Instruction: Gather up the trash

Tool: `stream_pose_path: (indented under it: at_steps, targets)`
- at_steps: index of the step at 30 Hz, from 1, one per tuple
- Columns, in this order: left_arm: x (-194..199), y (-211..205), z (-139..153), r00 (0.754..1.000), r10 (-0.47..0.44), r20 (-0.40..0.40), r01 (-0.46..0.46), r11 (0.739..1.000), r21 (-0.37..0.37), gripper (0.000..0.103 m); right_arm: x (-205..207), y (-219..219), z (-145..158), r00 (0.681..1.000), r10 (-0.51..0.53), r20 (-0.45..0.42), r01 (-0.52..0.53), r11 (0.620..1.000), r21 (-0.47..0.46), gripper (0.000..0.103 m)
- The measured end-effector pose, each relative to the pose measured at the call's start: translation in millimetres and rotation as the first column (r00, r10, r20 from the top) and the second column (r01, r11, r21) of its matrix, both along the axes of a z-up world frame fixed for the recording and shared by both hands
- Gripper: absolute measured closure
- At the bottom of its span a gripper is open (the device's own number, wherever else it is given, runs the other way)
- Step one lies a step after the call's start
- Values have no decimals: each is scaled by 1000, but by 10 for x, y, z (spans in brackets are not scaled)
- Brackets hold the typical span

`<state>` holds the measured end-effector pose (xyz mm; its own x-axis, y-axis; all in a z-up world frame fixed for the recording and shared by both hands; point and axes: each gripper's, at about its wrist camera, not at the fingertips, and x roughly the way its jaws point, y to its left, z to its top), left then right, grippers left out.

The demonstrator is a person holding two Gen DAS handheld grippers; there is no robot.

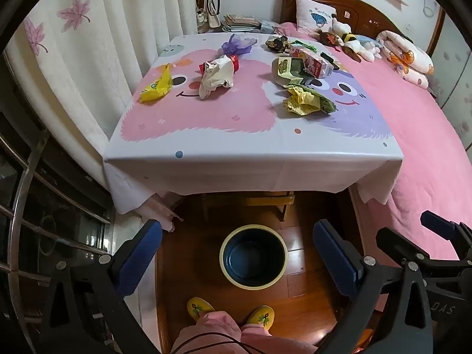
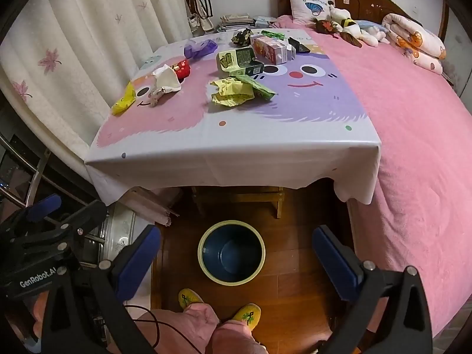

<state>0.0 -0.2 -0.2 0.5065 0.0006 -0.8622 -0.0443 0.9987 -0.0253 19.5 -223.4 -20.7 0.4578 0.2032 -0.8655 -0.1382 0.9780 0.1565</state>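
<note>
Trash lies on the table [image 1: 253,147] under a cartoon cloth: a yellow packet [image 1: 155,85], a crumpled white bag [image 1: 215,76], a purple wrapper [image 1: 237,43], a green box [image 1: 290,69], a pink carton [image 1: 317,63] and crumpled yellow-green wrappers [image 1: 306,100]. The same wrappers [image 2: 236,91] and green box [image 2: 239,60] show in the right wrist view. A dark blue bin with a cream rim [image 1: 253,256] [image 2: 231,252] stands empty on the floor below the table's front edge. My left gripper [image 1: 236,256] and right gripper [image 2: 234,261] are open and empty, held above the bin.
A pink bed [image 1: 427,153] with a pillow, plush toys and a rolled blanket lies to the right. White curtains [image 1: 73,59] hang on the left, with a metal rail below. The person's yellow slippers [image 1: 200,308] stand on the wooden floor near the bin.
</note>
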Motion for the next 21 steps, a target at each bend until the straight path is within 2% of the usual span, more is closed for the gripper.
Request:
stream_pose_path:
  at_steps: [11, 21]
  targets:
    - [125, 55, 28, 1000, 7, -6, -7, 1000, 1, 2, 65, 48, 22, 1000, 2, 2, -2, 1000, -6, 0]
    - [57, 83, 34, 1000, 0, -3, 0, 1000, 4, 2, 62, 56, -8, 1000, 0, -4, 0, 1000, -10, 1]
